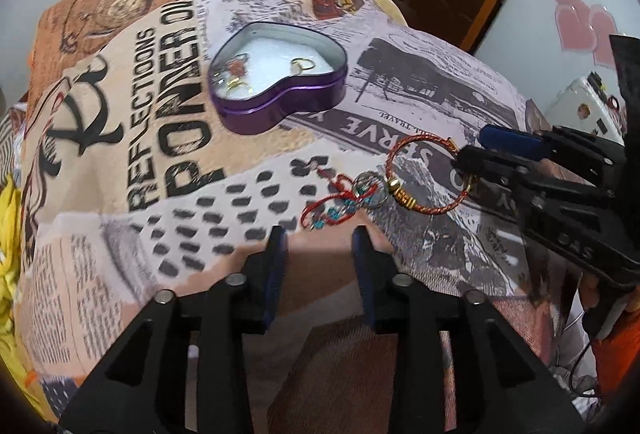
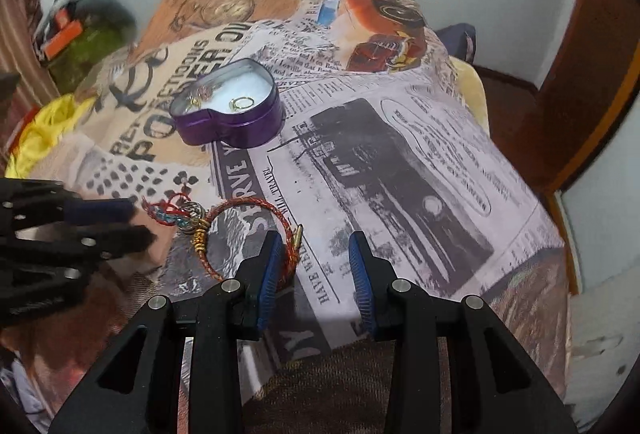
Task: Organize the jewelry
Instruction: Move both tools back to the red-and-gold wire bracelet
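A red cord bracelet (image 1: 424, 174) with gold beads and a red and turquoise tassel (image 1: 340, 202) lies on the printed cloth. My left gripper (image 1: 320, 238) stands open just short of the tassel, with nothing between its pads. From the right, my right gripper (image 1: 476, 150) reaches the bracelet's loop. In the right wrist view the bracelet (image 2: 244, 208) curves past the left fingertip (image 2: 272, 246) of my right gripper (image 2: 316, 242), whose jaws stand apart over bare cloth. My left gripper (image 2: 138, 222) sits beside the tassel (image 2: 172, 212). Farther back is an open purple heart-shaped tin (image 1: 280, 106) (image 2: 240, 130) holding a gold ring (image 1: 302, 64) (image 2: 242, 102) and another small gold piece (image 1: 236, 76).
The newspaper-print cloth (image 1: 168, 138) covers a raised, rounded surface that drops away at the near edge. Yellow fabric (image 1: 8, 218) bunches at the left. A wooden door frame (image 2: 592, 82) and a white case (image 1: 576, 106) stand to the right. An orange sleeve (image 1: 616, 358) shows behind the right gripper.
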Tool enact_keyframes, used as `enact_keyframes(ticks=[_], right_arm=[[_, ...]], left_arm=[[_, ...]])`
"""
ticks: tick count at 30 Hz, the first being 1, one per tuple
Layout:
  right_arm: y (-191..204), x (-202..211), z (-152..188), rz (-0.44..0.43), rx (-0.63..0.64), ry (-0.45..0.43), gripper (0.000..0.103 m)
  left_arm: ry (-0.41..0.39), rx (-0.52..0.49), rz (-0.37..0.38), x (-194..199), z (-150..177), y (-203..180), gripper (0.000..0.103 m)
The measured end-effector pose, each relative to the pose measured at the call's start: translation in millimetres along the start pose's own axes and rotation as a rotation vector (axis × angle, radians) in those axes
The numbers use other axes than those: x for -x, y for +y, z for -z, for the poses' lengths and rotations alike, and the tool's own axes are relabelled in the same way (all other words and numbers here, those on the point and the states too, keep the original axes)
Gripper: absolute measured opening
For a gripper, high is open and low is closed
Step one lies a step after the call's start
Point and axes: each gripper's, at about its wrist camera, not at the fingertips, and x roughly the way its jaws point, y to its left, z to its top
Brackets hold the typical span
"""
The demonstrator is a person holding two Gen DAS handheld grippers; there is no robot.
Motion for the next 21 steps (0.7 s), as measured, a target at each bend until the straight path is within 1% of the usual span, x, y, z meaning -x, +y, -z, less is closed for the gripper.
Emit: enact_keyframes(ticks=[1,2,7,12,13,14,17,18,19,20,21], right_arm=[[-1,1,1,-0.011,-0.010,0.000,0.031],[-1,2,4,-0.019,-0.017,-0.001,0.031],[1,2,12,-0.015,-0.012,-0.008,0.031],[6,-2,11,-0.012,0.015,-0.025,0.032],[8,-3,11,-0.010,0.025,-0.027,0.031],[10,-4,12,-0.011,0.035,-0.029,0.031],[16,-5,15,-0.003,0.064,-0.044,0.031],[18,-6,15,0.001,0.068,-0.051,0.031],[18,-7,16,0.002,0.071,-0.057,0.030],[19,-8,16,0.004,0.074,-0.061,0.026],[19,-9,16,0.004,0.074,-0.063,0.022]], left_arm=[[0.002,-0.006,0.002,-2,-2,-1,0.042],[0.004,-0.014,0.006,-4,-4,-2,0.043],[-0.001,-0.024,0.026,-12,-11,-4,0.044],[-0.016,-0.019,0.045,-15,-12,-2,0.043],[-0.019,-0.019,0.046,-15,-12,-2,0.041],[-0.023,-0.018,0.046,-14,-12,-1,0.034],[-0.027,-0.012,0.051,-13,-11,0,0.021],[-0.027,-0.011,0.051,-13,-10,0,0.019],[-0.026,-0.013,0.050,-13,-10,0,0.012],[-0.024,-0.014,0.042,-13,-10,1,0.006],[-0.024,-0.014,0.040,-13,-9,1,0.006]])
